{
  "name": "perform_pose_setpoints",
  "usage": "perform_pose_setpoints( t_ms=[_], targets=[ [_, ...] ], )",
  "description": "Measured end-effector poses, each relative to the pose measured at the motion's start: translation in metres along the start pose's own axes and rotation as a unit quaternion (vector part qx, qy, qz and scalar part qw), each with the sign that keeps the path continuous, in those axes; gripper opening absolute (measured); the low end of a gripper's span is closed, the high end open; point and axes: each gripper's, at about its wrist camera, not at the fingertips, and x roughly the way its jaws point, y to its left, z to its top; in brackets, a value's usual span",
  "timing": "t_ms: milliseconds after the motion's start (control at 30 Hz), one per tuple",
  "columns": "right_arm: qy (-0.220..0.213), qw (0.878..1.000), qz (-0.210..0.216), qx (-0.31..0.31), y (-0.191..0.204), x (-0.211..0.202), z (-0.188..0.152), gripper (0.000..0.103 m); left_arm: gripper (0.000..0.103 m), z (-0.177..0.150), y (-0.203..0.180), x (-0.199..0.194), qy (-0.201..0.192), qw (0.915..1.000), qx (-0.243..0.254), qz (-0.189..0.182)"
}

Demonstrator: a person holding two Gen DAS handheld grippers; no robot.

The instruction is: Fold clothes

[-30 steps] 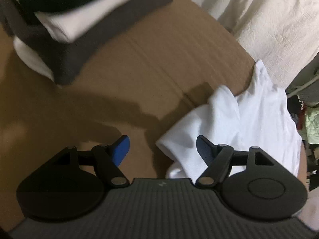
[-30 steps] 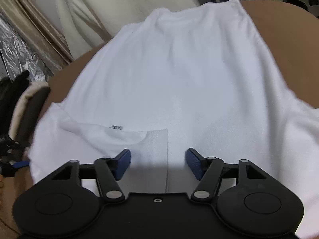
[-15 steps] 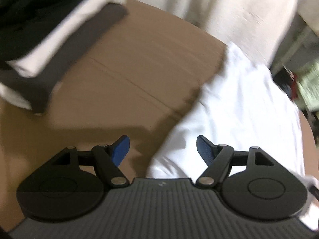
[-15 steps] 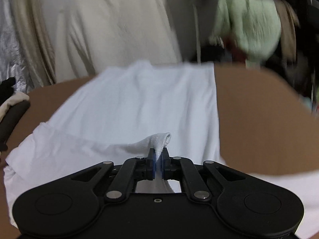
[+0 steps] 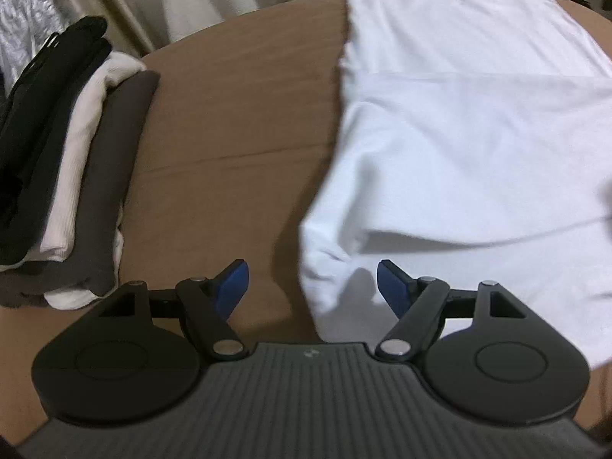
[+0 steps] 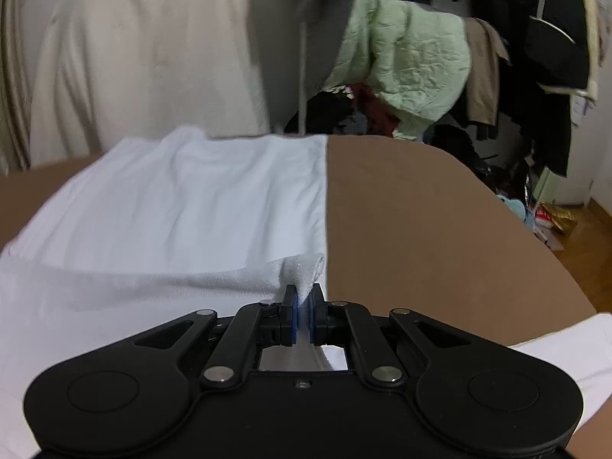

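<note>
white shirt (image 6: pixel 172 210) lying lengthwise away, right hand-held gripper (image 6: pixel 302 306) pinching its corner, left hand-held gripper (image 5: pixel 311 287) open

A brown table (image 6: pixel 440 222) with a rounded edge and a faint seam across its top fills the foreground. Behind it hangs a pale cream curtain (image 6: pixel 145 61) in long folds, with a crinkled silvery sheet (image 5: pixel 23 11) beside it at the far left. To the right stands a crowded clothes rack (image 6: pixel 535 57) hung with dark coats, a tan garment and a rumpled pale green cloth (image 6: pixel 413 61). A strip of wooden floor (image 6: pixel 581 237) shows at the far right, with small clutter lying on it. The light is dim and even.
</note>
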Motion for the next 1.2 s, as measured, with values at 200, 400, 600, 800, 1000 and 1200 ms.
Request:
perform_pose_setpoints(
  t_ms=[200,400,600,800,1000,1200],
  targets=[
    [0.048,0.997,0.04,0.037,-0.01,0.014,-0.002,0.007,0.054,0.014,0.009,0.016,-0.043,0.9967,-0.031,0.062],
    [0.07,0.993,0.086,0.046,-0.007,0.017,-0.005,0.007,0.014,0.013,0.037,-0.003,-0.071,0.9866,-0.147,0.0],
    [0.097,0.985,0.128,0.064,-0.013,0.011,-0.006,0.007,0.009,-0.029,0.092,0.006,-0.02,0.9239,-0.378,-0.056],
    [0.155,0.974,0.129,0.1,-0.033,0.022,-0.019,0.007,0.008,-0.054,0.122,0.036,0.023,0.8649,-0.49,-0.104],
    [0.094,0.973,0.179,0.108,-0.031,0.013,-0.008,0.007,0.004,-0.041,0.129,0.021,0.003,0.8724,-0.477,-0.106],
    [0.054,0.992,0.087,0.073,-0.038,0.025,0.0,0.02,0.004,-0.049,0.134,0.046,0.069,0.8608,-0.492,-0.113]
  ],
)
